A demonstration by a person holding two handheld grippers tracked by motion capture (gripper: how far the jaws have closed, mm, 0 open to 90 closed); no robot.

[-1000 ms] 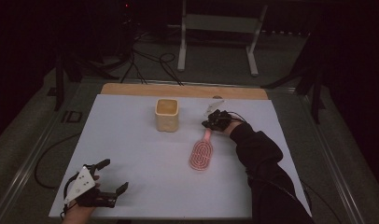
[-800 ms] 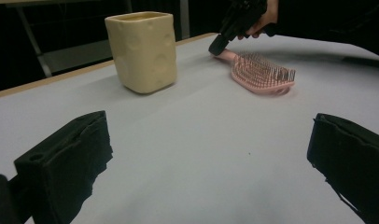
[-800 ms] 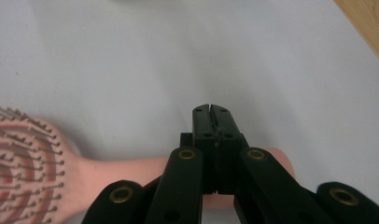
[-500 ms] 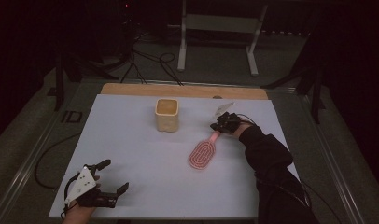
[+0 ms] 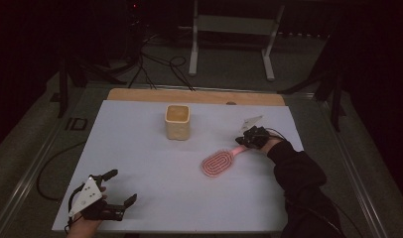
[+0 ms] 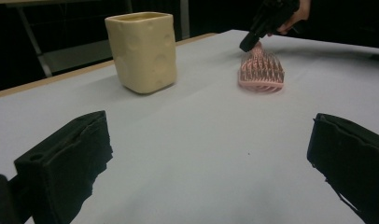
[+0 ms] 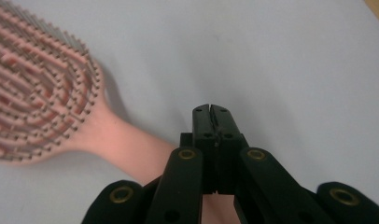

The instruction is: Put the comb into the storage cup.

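A pink hairbrush [image 5: 217,163] [image 7: 38,88] lies bristles up on the white table [image 5: 140,163], right of centre, its handle pointing to the far right. My right gripper [image 5: 241,142] [image 7: 211,109] is shut, jaws pressed together, directly over the end of the handle, which runs underneath it. The left gripper view shows that gripper [image 6: 247,45] slanting down onto the brush [image 6: 261,72]. A cream square cup [image 5: 177,122] [image 6: 142,51] stands upright at the far middle. My left gripper [image 5: 122,186] [image 6: 211,154] rests open at the near left corner, nothing between its jaws.
A bare wooden strip [image 5: 194,95] runs along the table's far edge. Beyond it stand a metal frame [image 5: 229,29] and loose cables [image 5: 160,64] on the dark floor. A cable [image 5: 45,168] loops off the table's left side.
My right gripper has moved to the right, and the brush handle has swung right with it while the brush head stayed near its spot. My left gripper has not moved.
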